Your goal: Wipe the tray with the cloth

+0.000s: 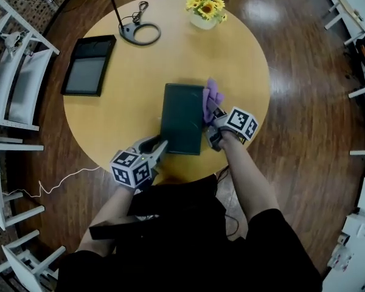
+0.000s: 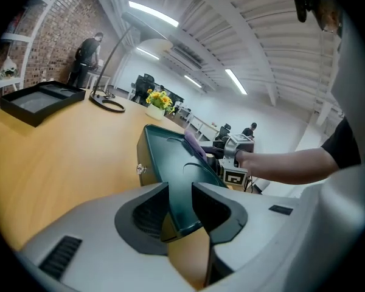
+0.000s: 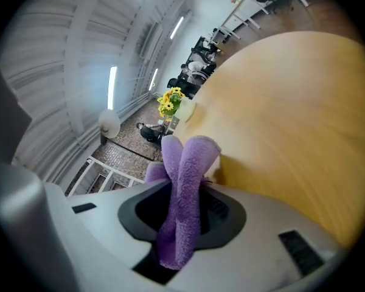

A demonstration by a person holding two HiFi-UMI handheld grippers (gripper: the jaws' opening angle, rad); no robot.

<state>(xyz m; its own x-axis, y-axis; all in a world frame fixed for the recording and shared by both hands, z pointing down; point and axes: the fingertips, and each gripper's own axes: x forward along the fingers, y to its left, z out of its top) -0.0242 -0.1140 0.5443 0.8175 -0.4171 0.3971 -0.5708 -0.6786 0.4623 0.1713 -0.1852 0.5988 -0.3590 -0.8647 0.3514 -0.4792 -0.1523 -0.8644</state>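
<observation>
The dark green tray (image 1: 182,117) lies in the middle of the round table (image 1: 140,66), its long axis running straight away from the person, with the short near edge closest to the body. The left hand-held gripper (image 1: 161,146) comes in at the near left corner. In the left gripper view that corner sits between its jaws and the pads are pinched onto the rim, so this hand is the anchor. I cannot tell whether the corner is raised off the table or resting flat.

The right hand-held gripper (image 1: 212,115) is clamped on the purple cloth (image 1: 212,95), a folded wad standing up out of the jaws and poking past the fingertips. It sits just beside the tray's long right edge, toward the far half, with the cloth touching or slightly overlapping the rim.

So the surface to be wiped lies to the left of the cloth hand, which is the nearer of the two to the open tray floor. My reading is that the wipe has to carry the cloth leftward over the rim and then along the long axis, stopping short of the corner the left hand pins
</observation>
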